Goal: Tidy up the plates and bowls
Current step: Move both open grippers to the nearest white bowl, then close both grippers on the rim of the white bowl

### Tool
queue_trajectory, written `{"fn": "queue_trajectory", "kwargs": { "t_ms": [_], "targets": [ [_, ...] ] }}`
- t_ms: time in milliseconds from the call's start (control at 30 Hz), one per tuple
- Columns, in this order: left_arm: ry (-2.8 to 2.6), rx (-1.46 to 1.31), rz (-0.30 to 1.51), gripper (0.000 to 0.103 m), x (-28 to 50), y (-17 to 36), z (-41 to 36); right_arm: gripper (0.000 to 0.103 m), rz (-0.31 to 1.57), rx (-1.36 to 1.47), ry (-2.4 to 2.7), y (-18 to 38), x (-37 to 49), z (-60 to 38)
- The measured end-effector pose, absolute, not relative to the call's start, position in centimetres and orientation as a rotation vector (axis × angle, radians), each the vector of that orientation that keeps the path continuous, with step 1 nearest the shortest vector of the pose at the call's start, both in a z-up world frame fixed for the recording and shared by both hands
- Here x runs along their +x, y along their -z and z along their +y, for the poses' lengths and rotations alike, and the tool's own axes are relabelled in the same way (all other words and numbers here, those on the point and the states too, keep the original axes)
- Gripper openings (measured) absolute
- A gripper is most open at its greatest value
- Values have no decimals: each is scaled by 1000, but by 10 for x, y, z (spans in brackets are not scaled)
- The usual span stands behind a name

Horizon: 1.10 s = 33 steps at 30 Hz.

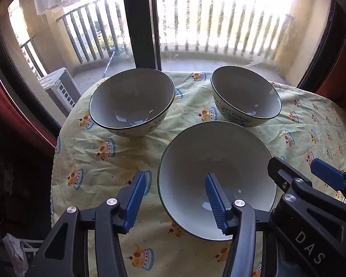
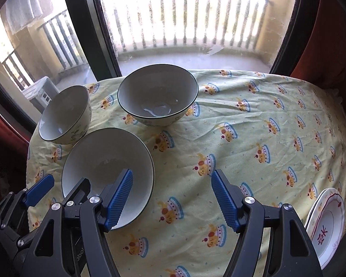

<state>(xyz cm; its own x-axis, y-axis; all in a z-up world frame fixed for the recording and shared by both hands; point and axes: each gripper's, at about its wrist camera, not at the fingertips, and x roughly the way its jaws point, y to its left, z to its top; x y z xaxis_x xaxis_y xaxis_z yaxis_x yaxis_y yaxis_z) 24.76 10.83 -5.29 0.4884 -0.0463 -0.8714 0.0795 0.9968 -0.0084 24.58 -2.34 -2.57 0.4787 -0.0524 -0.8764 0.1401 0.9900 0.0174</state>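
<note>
Three white bowls with dark rims stand on a table with a yellow patterned cloth (image 1: 99,161). The near bowl (image 1: 219,166) (image 2: 103,157) sits in front of both grippers. A second bowl (image 1: 131,101) (image 2: 64,115) is at the far left, a third (image 1: 244,94) (image 2: 158,97) at the far middle. My left gripper (image 1: 175,198) is open; its right finger is over the near bowl's inside, its left finger outside the rim. My right gripper (image 2: 171,196) is open, its left finger over the same bowl. Stacked plates (image 2: 327,221) with red trim lie at the right edge.
A large window and balcony railing (image 2: 184,23) stand behind the table. The right gripper shows in the left wrist view (image 1: 311,184), close beside the near bowl. The cloth to the right (image 2: 265,138) is bare.
</note>
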Motion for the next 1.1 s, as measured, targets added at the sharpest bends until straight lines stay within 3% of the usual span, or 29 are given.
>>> {"fn": "queue_trajectory", "kwargs": {
  "t_ms": [300,400,467,1100],
  "targets": [
    [96,44,1088,38,274,71,111,47,1098,86,108,45,275,-6],
    [89,55,1103,26,277,77,110,37,1108,94,95,53,282,-4],
    [85,55,1110,22,279,80,110,24,1123,103,90,59,285,-3],
    [103,62,1121,23,262,76,108,22,1139,88,100,54,272,0]
  ]
}}
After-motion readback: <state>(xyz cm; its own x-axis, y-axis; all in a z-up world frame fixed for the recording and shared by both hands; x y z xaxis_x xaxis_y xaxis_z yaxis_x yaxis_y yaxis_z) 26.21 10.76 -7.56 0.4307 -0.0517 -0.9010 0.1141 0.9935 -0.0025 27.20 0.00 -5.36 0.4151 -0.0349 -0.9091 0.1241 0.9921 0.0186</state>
